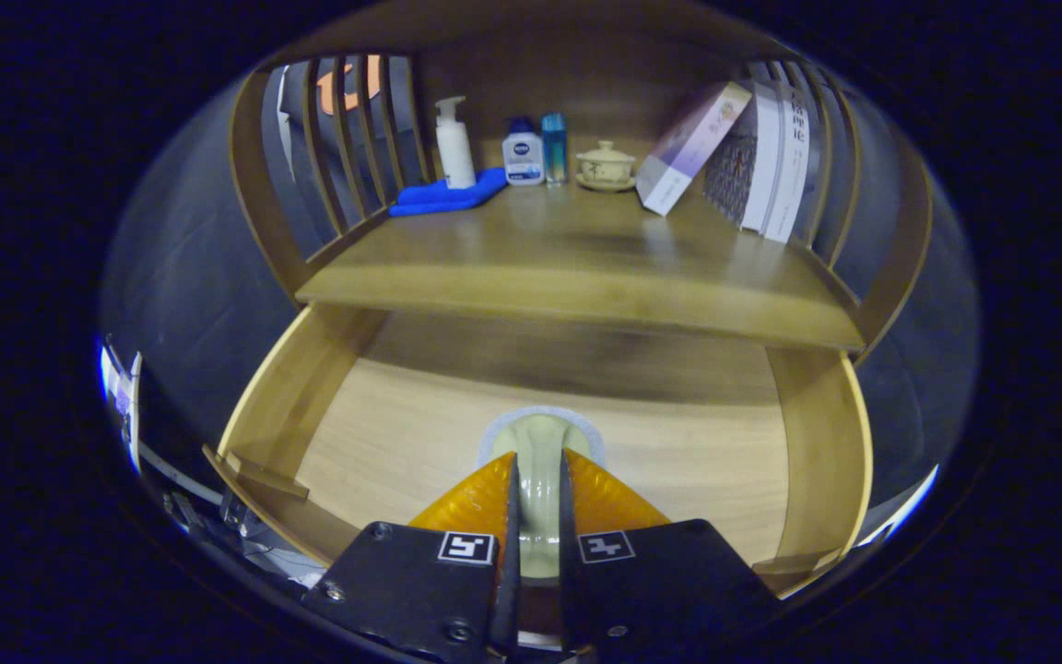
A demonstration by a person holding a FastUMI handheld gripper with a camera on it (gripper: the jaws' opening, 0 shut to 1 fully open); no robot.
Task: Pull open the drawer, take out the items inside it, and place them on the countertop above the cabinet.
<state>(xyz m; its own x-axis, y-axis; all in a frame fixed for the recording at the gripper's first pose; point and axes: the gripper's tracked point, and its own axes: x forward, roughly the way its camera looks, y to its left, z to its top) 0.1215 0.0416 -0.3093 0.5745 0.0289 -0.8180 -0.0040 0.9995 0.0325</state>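
The pale green glossy ceramic piece [538, 461], with a whitish flared rim at its far end, sits clamped in my tongs [537, 480]: both fingers press against its sides, with only its narrow body showing in the slit between them. I hold it over the pulled-out light wooden drawer [402, 433], whose bare floor spreads ahead and to both sides of the fingers. Beyond the drawer is the brown wooden worktop [586, 267] of the cabinet, fenced by slatted sides. At its back stand a white pump bottle [454, 143] on a folded blue cloth [448, 195], a small white bottle with a blue cap [523, 152], a slim blue bottle [554, 148], and a cream lidded teacup on a saucer [605, 166]. Further right, a pale purple box [692, 148] leans against 3 upright books [766, 171].
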